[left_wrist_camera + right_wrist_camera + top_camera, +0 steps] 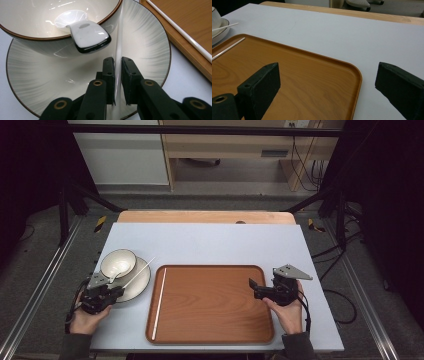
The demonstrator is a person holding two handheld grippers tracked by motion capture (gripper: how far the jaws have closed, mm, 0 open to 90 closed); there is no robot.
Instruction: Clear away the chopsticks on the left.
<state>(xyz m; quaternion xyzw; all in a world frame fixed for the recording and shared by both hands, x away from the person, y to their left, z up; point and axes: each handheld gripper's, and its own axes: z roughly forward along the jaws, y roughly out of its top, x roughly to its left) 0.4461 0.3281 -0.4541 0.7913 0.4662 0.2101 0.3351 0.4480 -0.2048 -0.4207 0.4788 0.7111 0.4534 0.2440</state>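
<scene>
I had the left gripper (pixel 118 62) pinched on a white chopstick (pixel 119 37) that lay across the plate (pixel 37 80). The bowl (pixel 30 45) sat on that plate, touching the stick's far side. A spoon (pixel 87 35) hung over the bowl's rim, just beyond my jaws, crowding the grip. A second chopstick (pixel 159 302) lay along the tray's (pixel 215 300) left edge. My right gripper (pixel 259 287) hovered over the tray's right rim, jaws wide, nothing between them.
</scene>
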